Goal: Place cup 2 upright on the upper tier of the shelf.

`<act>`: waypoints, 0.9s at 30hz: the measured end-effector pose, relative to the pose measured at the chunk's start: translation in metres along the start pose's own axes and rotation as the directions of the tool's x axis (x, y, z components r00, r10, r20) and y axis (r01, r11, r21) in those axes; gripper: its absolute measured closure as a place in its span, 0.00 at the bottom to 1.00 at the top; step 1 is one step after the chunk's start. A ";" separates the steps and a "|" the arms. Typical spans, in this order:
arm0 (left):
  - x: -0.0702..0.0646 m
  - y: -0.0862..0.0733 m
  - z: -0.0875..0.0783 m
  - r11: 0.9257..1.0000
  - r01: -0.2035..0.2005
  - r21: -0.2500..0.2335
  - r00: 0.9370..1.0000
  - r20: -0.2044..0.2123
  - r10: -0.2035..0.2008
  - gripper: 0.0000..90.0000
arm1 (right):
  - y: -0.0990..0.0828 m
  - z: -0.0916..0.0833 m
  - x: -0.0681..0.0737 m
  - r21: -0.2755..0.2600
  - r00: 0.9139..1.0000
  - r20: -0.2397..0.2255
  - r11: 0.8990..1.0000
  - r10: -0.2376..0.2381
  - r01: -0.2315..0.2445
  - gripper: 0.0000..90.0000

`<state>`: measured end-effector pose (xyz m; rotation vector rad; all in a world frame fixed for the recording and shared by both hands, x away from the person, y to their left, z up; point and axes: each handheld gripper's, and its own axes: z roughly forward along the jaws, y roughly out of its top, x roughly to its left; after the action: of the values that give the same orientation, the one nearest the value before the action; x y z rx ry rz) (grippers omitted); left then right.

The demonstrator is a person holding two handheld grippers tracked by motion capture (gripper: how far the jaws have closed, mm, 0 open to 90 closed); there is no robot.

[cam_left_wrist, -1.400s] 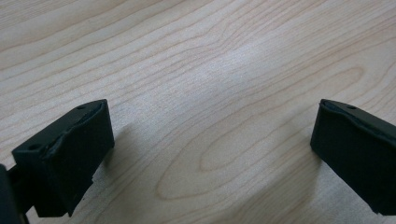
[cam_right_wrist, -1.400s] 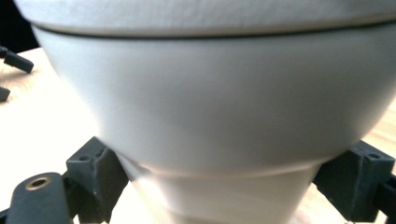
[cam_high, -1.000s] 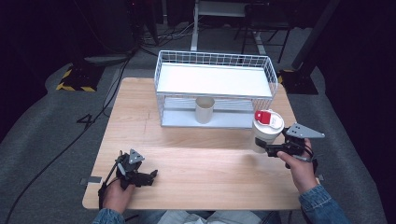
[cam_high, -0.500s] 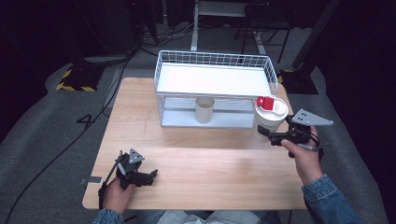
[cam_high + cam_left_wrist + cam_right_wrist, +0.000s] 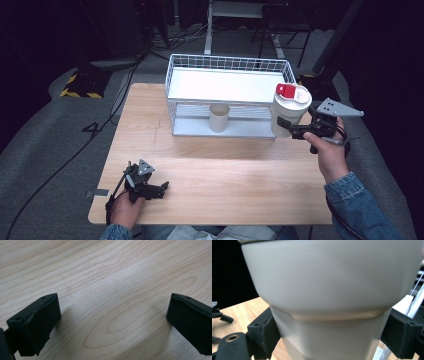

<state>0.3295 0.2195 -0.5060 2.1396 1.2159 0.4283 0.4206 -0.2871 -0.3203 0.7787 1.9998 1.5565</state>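
A white cup (image 5: 290, 102) with a lid and a red tab hangs in the air at the right end of the white wire rack (image 5: 227, 64), level with the rack's top tier. My right gripper (image 5: 285, 127) is shut on the cup's lower body. In the right gripper view the cup (image 5: 332, 290) sits between both black jaws, its narrower base pinched from each side. My left gripper (image 5: 161, 189) rests low at the table's front left. Its jaws stand wide apart in the left gripper view, with bare wood (image 5: 112, 290) between them.
A small beige cup (image 5: 218, 117) stands on the rack's lower shelf, under the top tier. The wooden table (image 5: 225, 170) has open room between the rack and the front edge. Dark floor and cables surround the table.
My right gripper has lifted the white cup off the table and carried it up and back, to the rack's right end. The left gripper has not moved.
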 end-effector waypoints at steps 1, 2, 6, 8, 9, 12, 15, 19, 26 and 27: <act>0.000 0.000 0.000 1.000 0.000 0.000 1.000 0.000 0.000 0.00 | 0.003 0.001 -0.001 -0.003 1.000 0.000 1.000 -0.003 0.003 0.15; 0.000 0.000 0.000 1.000 0.001 0.000 1.000 0.000 -0.001 0.00 | 0.007 0.002 -0.002 -0.007 1.000 -0.003 1.000 0.000 0.000 0.15; 0.000 0.000 0.000 1.000 -0.003 0.000 1.000 -0.005 0.003 0.00 | 0.017 0.007 -0.004 -0.017 1.000 -0.001 1.000 -0.009 0.009 0.15; 0.000 0.000 0.000 1.000 -0.004 0.000 1.000 -0.005 0.004 0.00 | 0.021 0.010 -0.005 -0.023 1.000 -0.001 1.000 -0.008 0.008 0.15; 0.000 0.000 0.000 1.000 -0.004 0.000 1.000 -0.005 0.004 0.00 | 0.023 0.011 -0.006 -0.024 1.000 -0.002 1.000 -0.007 0.007 0.15; 0.000 0.000 0.000 1.000 -0.004 0.000 1.000 -0.005 0.004 0.00 | 0.031 0.016 -0.007 -0.032 1.000 -0.002 0.999 -0.007 0.007 0.15; 0.000 0.000 0.000 1.000 -0.004 0.000 1.000 -0.004 0.004 0.00 | 0.041 0.023 -0.009 -0.041 1.000 0.002 0.999 -0.013 0.013 0.15; 0.000 0.000 0.000 1.000 -0.004 0.000 1.000 -0.005 0.004 0.00 | 0.051 0.030 -0.011 -0.053 1.000 0.003 0.999 -0.012 0.012 0.15; 0.000 0.000 0.000 1.000 -0.004 0.000 1.000 -0.005 0.004 0.00 | 0.063 0.042 -0.012 -0.081 1.000 0.010 0.997 -0.006 0.007 0.15; 0.000 0.000 0.000 1.000 -0.004 0.000 1.000 -0.005 0.004 0.00 | 0.066 0.047 -0.012 -0.089 1.000 0.013 0.996 -0.008 0.009 0.15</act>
<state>0.3294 0.2198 -0.5059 2.1422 1.2144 0.4360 0.4708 -0.2505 -0.2667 0.7425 1.9081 1.6202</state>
